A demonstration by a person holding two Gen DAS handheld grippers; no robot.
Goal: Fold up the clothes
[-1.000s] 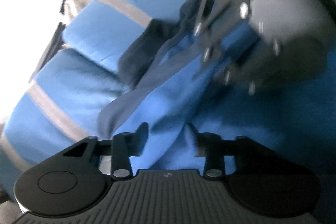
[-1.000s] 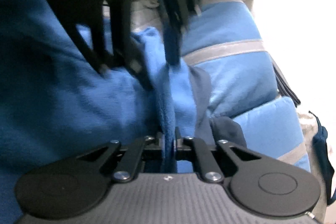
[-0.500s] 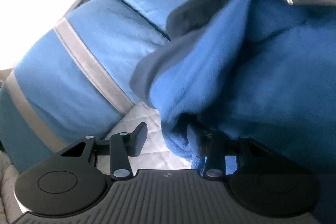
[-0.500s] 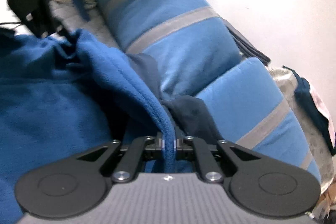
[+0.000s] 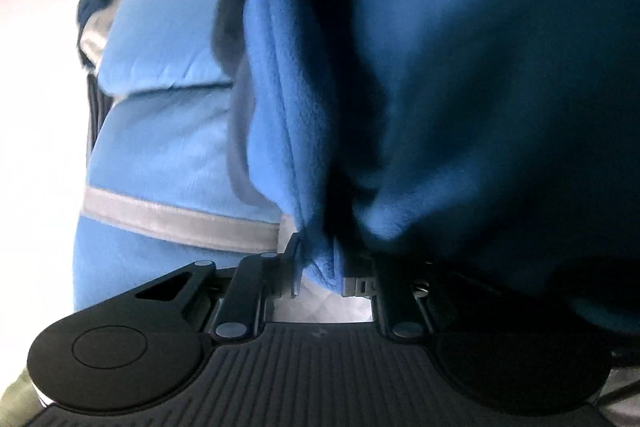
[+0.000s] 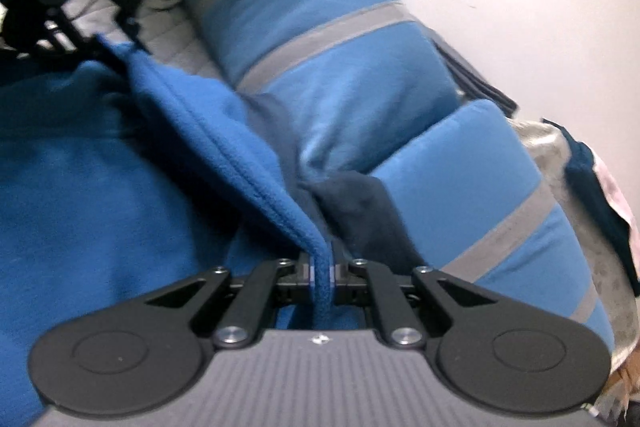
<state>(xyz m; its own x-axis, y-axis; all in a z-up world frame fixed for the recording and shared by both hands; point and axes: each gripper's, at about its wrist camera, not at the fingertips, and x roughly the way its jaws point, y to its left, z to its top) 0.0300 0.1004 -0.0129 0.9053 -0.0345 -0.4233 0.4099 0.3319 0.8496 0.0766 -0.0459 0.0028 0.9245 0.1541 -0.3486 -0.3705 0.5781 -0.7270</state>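
Gripping one blue fleece garment at its stitched hem, the right gripper has its jaws closed tight on the fold at 6 o'clock. The left gripper also pinches a bunch of the same fleece, its jaws partly closed around it. One light-blue padded roll crossed by four grey stripes lies just beside the fleece, toward 2 o'clock in the right view.

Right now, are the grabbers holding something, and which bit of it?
Both hold the blue fleece. The right gripper pinches its stitched edge; the left gripper is closed on a bunched fold.
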